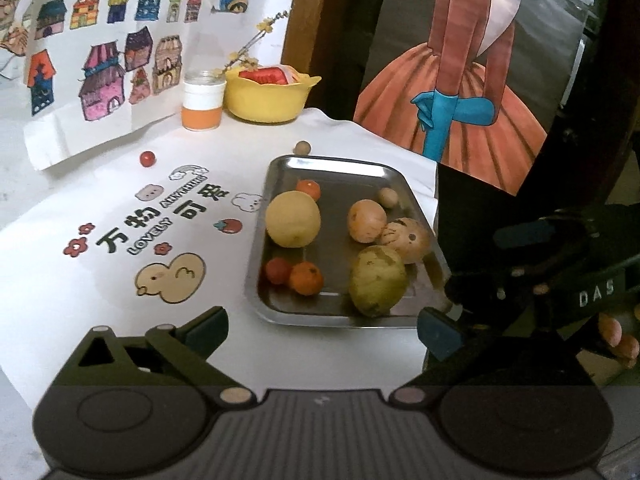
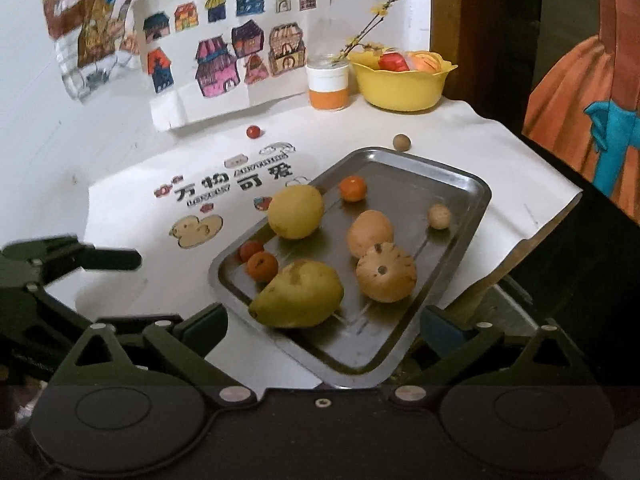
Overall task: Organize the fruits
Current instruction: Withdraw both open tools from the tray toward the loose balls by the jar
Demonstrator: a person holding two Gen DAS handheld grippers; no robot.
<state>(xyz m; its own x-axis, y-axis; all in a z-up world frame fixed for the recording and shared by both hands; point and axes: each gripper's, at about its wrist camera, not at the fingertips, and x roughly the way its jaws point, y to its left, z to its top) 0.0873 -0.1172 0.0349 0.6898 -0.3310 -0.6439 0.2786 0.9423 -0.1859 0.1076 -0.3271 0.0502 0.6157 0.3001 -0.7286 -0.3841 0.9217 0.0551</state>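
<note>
Both grippers hang wide open and empty short of the tray [image 2: 472, 200]: your left gripper [image 1: 320, 330] faces its near rim, your right gripper [image 2: 322, 326] straddles its near corner. Most of the fruit already sits in the tray: a pear [image 2: 298, 294] nearest you, a ribbed squash-like piece [image 2: 386, 278] just beside a tan round fruit [image 2: 369, 233], a yellow round fruit [image 2: 295, 211] by the far-left rim, and small orange and red ones. Two strays lie on the worktop [image 1: 120, 312] beyond the tray: a red ball [image 2: 253, 131] and a brown ball [image 2: 401, 142].

Judging by their look, those strays are light, hard and quick to roll, so close across the widest part from above. The pear is likely heavier and smooth; take it across the belly, not the neck. The tray looks slick, so fruit may skate when nudged.

The yellow bowl [image 2: 400, 86] hides most of its contents. You cannot tell whether the fruit is real or plastic. The tray's near corner appears to overhang the worktop edge.
</note>
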